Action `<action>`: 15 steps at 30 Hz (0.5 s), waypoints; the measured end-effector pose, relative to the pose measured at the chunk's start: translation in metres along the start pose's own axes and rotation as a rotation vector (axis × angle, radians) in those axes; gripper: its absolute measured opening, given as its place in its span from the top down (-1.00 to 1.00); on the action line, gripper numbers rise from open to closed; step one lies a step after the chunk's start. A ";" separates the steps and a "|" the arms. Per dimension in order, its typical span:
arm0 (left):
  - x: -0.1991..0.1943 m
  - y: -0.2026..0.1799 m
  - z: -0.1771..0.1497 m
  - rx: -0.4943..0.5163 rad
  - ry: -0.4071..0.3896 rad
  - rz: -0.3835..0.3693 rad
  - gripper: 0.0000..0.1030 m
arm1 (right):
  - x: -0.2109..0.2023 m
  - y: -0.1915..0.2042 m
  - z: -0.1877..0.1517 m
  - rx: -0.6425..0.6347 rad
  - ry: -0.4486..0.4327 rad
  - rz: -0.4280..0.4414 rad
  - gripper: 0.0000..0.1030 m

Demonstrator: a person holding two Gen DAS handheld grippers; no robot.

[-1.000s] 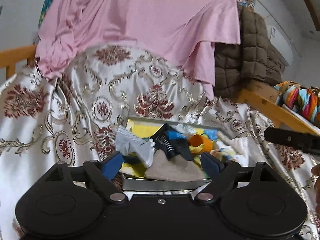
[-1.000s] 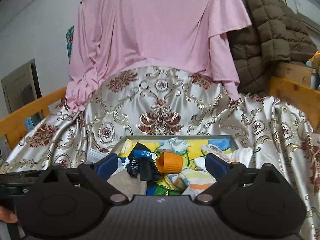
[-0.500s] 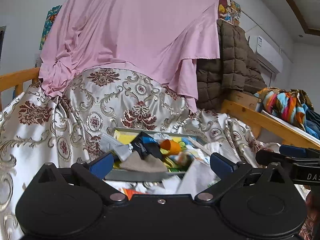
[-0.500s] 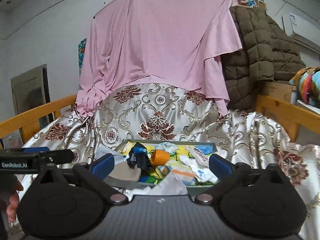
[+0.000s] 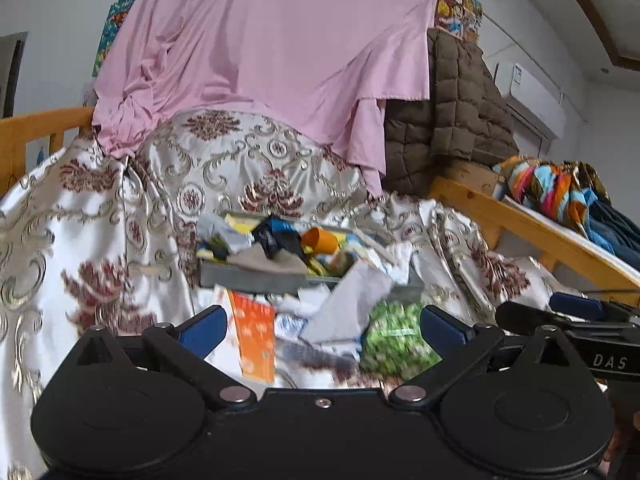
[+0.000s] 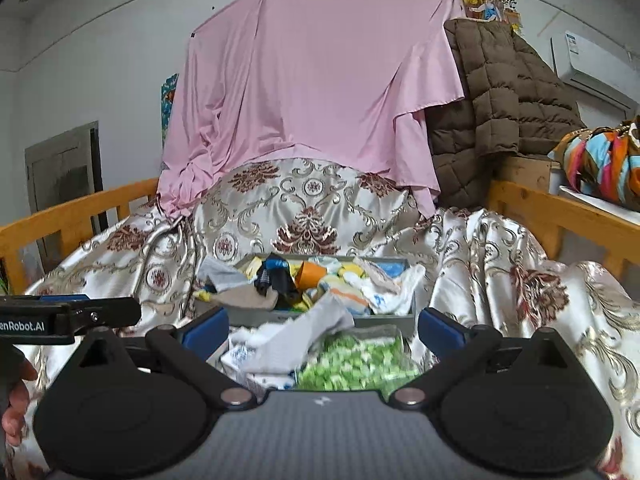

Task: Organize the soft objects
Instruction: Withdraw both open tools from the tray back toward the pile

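A grey tray [image 5: 256, 278] [image 6: 384, 322] on the patterned bedspread holds mixed socks and small cloths: a beige sock [image 5: 268, 262], a black and blue sock [image 5: 276, 236] [image 6: 276, 276], an orange piece [image 5: 320, 240] [image 6: 312, 274]. In front of it lie loose soft items: a grey-white cloth [image 5: 348, 304] [image 6: 308, 328], a green patterned cloth [image 5: 396, 340] [image 6: 356, 364], an orange item [image 5: 254, 336]. My left gripper [image 5: 322, 328] is open and empty, back from the tray. My right gripper [image 6: 322, 328] is open and empty, likewise.
A pink sheet [image 6: 316, 92] hangs behind the gold and red bedspread [image 6: 300, 208]. A brown quilted jacket [image 6: 500, 112] hangs at right. Wooden bed rails [image 6: 72, 216] run both sides. A colourful bundle [image 5: 552, 192] lies on the right shelf.
Both grippers have pulled back and up from the tray. The tray looks smaller and farther, and the loose cloths in front of it have come into view.
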State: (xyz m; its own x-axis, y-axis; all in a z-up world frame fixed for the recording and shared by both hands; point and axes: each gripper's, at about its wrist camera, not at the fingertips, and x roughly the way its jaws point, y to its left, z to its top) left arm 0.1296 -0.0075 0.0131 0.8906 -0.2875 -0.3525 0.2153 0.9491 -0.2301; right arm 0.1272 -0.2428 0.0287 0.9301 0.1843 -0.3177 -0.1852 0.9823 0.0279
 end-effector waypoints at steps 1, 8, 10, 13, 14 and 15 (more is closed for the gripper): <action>-0.003 -0.003 -0.004 0.004 0.010 -0.001 -0.99 | -0.003 0.000 -0.003 -0.001 0.004 0.001 -0.99; -0.015 -0.012 -0.019 0.031 0.045 -0.004 -0.99 | -0.019 0.002 -0.017 0.002 0.035 0.006 -0.99; -0.016 -0.014 -0.021 0.048 0.056 0.004 -0.99 | -0.020 0.003 -0.021 -0.002 0.048 0.005 -0.99; -0.013 -0.015 -0.023 0.074 0.092 0.018 -0.99 | -0.022 0.005 -0.026 -0.016 0.073 0.003 -0.99; -0.011 -0.015 -0.024 0.078 0.105 0.022 -0.99 | -0.022 0.006 -0.028 -0.020 0.083 0.003 -0.99; -0.010 -0.014 -0.026 0.076 0.113 0.024 -0.99 | -0.021 0.007 -0.030 -0.025 0.093 0.004 -0.99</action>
State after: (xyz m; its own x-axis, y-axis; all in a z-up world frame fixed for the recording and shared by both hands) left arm 0.1072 -0.0213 -0.0037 0.8458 -0.2733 -0.4582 0.2282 0.9616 -0.1524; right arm 0.0965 -0.2407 0.0071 0.8960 0.1834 -0.4044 -0.1980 0.9802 0.0059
